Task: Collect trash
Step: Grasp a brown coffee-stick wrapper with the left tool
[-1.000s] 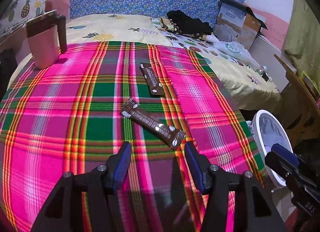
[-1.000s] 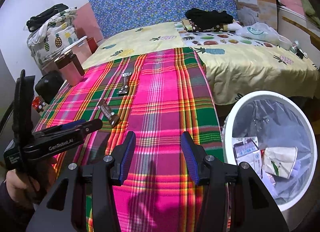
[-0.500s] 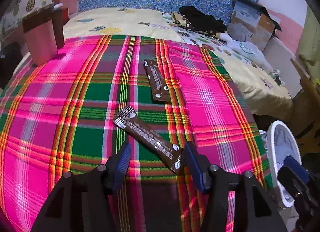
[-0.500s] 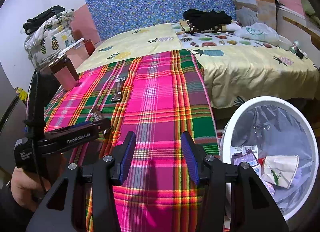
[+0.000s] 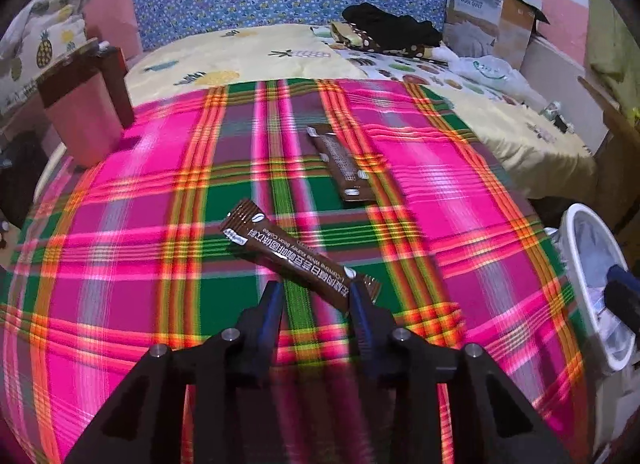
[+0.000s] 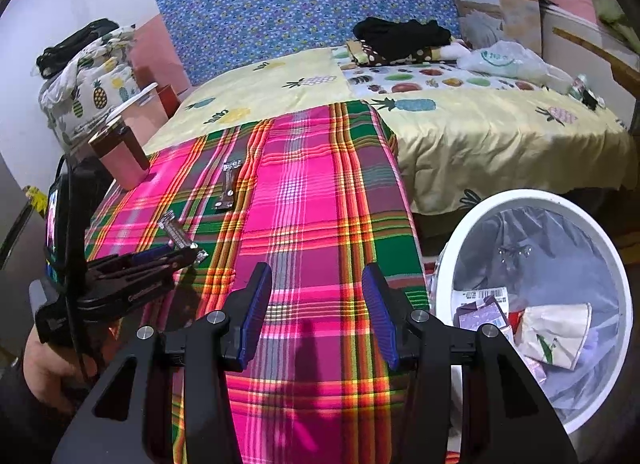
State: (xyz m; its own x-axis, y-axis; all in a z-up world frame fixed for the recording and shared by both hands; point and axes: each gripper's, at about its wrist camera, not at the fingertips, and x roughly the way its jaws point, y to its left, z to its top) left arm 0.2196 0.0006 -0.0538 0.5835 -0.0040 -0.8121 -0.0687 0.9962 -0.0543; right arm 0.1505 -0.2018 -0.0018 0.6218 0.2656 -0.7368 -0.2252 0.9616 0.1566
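Partway through, by the look of it. Two brown coffee-stick wrappers not yet binned, both on the plaid blanket (image 5: 132,248): near wrapper (image 5: 296,256) lying diagonally, its lower end between the jaws of the left gripper (image 5: 316,296); far wrapper (image 5: 340,167) flat further up the blanket, untouched. Left jaws closing around the near wrapper's end – right pad looks against it, left pad apparently clear, so no firm grip yet; can't tell whether lifted off the cloth. Right gripper (image 6: 318,304) hovering over the blanket edge, jaws moderately apart, nothing between them. White bin (image 6: 452,260) on the floor beside the bed, clear liner, already holding some trash – a barcoded carton, a crumpled paper cup, other scraps too jumbled to name. Left to do: finish the pinch, carry to bin, then the far wrapper. Pink box (image 5: 86,115) at the blanket's far-left corner – contents not visible.
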